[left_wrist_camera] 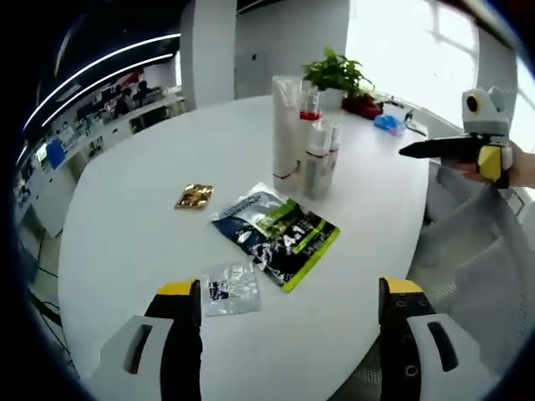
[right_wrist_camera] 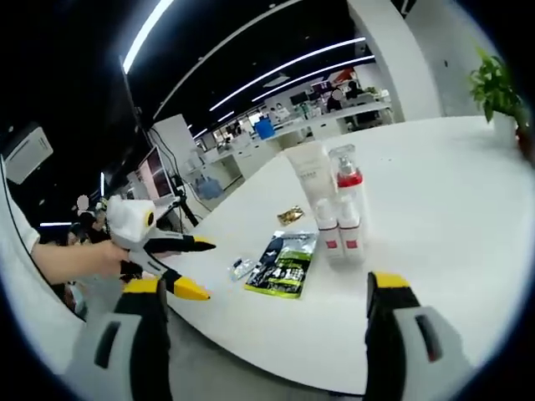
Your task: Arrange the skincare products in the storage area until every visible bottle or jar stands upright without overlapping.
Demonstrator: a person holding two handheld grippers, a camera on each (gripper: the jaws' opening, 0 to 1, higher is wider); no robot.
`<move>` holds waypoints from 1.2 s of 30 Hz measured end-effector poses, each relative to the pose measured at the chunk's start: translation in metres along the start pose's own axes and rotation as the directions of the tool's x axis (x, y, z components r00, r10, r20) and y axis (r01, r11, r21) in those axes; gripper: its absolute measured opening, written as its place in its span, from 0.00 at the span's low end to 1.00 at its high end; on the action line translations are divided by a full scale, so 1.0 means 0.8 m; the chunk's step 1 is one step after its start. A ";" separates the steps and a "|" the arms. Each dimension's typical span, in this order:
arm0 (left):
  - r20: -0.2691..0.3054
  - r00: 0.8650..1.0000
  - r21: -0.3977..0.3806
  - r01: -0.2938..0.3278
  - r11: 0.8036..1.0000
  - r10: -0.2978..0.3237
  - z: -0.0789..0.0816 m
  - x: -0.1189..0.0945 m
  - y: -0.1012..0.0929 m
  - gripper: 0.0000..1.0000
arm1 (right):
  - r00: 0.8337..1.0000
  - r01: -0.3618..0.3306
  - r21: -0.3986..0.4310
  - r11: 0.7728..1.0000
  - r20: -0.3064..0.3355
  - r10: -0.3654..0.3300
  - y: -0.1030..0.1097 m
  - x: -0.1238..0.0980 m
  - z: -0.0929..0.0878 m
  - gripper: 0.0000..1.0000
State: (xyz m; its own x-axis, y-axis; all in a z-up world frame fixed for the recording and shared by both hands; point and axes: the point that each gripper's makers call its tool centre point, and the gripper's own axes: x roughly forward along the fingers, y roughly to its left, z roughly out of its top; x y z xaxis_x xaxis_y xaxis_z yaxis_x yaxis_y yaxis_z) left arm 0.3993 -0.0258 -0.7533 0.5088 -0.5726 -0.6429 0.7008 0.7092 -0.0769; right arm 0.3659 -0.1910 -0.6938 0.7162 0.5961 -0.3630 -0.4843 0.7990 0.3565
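Note:
Several skincare products stand upright together on the white table point(left_wrist_camera: 142, 225): a tall white tube point(left_wrist_camera: 285, 125), a bottle with a red collar point(left_wrist_camera: 310, 109) and two small white bottles point(left_wrist_camera: 318, 163) point(left_wrist_camera: 333, 142). In the right gripper view the tube point(right_wrist_camera: 311, 175), the red-collared bottle point(right_wrist_camera: 345, 180) and the small bottles point(right_wrist_camera: 328, 230) point(right_wrist_camera: 349, 225) stand close, side by side. My left gripper point(left_wrist_camera: 289, 296) is open above the near table edge, empty. My right gripper point(right_wrist_camera: 263, 309) is open too, off the table's edge. The left gripper point(right_wrist_camera: 196, 267) and the right gripper point(left_wrist_camera: 443, 150) each show from the side.
A dark green sachet point(left_wrist_camera: 276, 234), a gold packet point(left_wrist_camera: 194, 196) and a small clear packet point(left_wrist_camera: 230, 288) lie flat in front of the bottles. A potted plant point(left_wrist_camera: 334, 71) and a blue item point(left_wrist_camera: 389, 124) sit at the far edge. Grey fabric point(left_wrist_camera: 476, 242) hangs beside the table.

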 end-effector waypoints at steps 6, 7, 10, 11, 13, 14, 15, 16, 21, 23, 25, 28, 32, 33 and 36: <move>0.030 0.999 -0.046 -0.030 0.998 0.031 -0.001 -0.021 0.002 0.90 | 1.000 0.014 -0.017 1.000 -0.002 -0.014 -0.003 -0.001 -0.001 1.00; 0.035 0.999 -0.055 -0.038 0.998 0.040 -0.002 -0.025 0.003 0.91 | 1.000 0.018 -0.022 1.000 -0.003 -0.018 -0.003 -0.001 -0.002 1.00; 0.039 0.998 -0.068 -0.054 0.996 0.057 -0.007 -0.033 0.004 0.93 | 1.000 0.028 -0.028 0.999 -0.004 -0.028 -0.005 -0.001 -0.002 1.00; 0.040 0.997 -0.079 -0.060 0.995 0.064 -0.010 -0.037 0.004 0.93 | 1.000 0.031 -0.029 0.999 -0.004 -0.031 -0.006 -0.001 -0.002 1.00; 0.046 0.996 -0.100 -0.071 0.992 0.076 -0.014 -0.043 0.005 0.95 | 0.999 0.035 -0.031 0.999 -0.005 -0.035 -0.007 -0.001 -0.003 1.00; 0.048 0.996 -0.109 -0.074 0.991 0.080 -0.016 -0.046 0.006 0.95 | 0.999 0.039 -0.034 0.999 -0.008 -0.039 -0.008 -0.001 -0.004 1.00; 0.051 0.995 -0.117 -0.078 0.990 0.084 -0.018 -0.048 0.007 0.96 | 0.999 0.041 -0.038 0.998 -0.009 -0.041 -0.009 -0.001 -0.004 1.00; 0.055 0.994 -0.124 -0.082 0.989 0.090 -0.020 -0.051 0.008 0.96 | 0.999 0.043 -0.041 0.998 -0.011 -0.043 -0.008 -0.001 -0.005 1.00; 0.073 0.991 -0.146 -0.101 0.984 0.112 -0.025 -0.063 0.008 0.97 | 0.999 0.044 -0.056 0.997 -0.018 -0.045 -0.008 0.000 -0.007 1.00; 0.077 0.990 -0.152 -0.109 0.982 0.122 -0.027 -0.067 0.008 0.97 | 0.999 0.045 -0.065 0.997 -0.022 -0.047 -0.009 0.000 -0.008 1.00; 0.073 0.989 -0.158 -0.116 0.981 0.129 -0.029 -0.069 0.009 0.97 | 0.999 0.043 -0.073 0.996 -0.029 -0.046 -0.007 0.001 -0.009 1.00; 0.074 0.988 -0.150 -0.125 0.981 0.137 -0.026 -0.069 0.011 0.97 | 0.998 0.038 -0.084 0.996 -0.037 -0.041 -0.006 0.002 -0.011 0.99; 0.066 0.988 -0.148 -0.131 0.980 0.142 -0.028 -0.069 0.011 0.97 | 0.998 0.034 -0.088 0.996 -0.042 -0.038 -0.006 0.002 -0.012 0.99; 0.064 0.988 -0.146 -0.129 0.981 0.139 -0.029 -0.069 0.011 0.97 | 0.998 0.036 -0.088 0.996 -0.043 -0.040 -0.006 0.002 -0.012 0.99; 0.060 0.989 -0.141 -0.125 0.982 0.135 -0.030 -0.068 0.011 0.97 | 0.998 0.037 -0.086 0.996 -0.041 -0.041 -0.007 0.002 -0.012 0.99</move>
State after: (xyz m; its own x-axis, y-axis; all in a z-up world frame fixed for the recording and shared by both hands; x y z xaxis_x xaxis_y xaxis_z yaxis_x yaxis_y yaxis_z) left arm 0.3660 0.0209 -0.7372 0.6275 -0.4953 -0.6008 0.5539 0.8262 -0.1027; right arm 0.3650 -0.1937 -0.7044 0.7138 0.5660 -0.4124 -0.4992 0.8243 0.2672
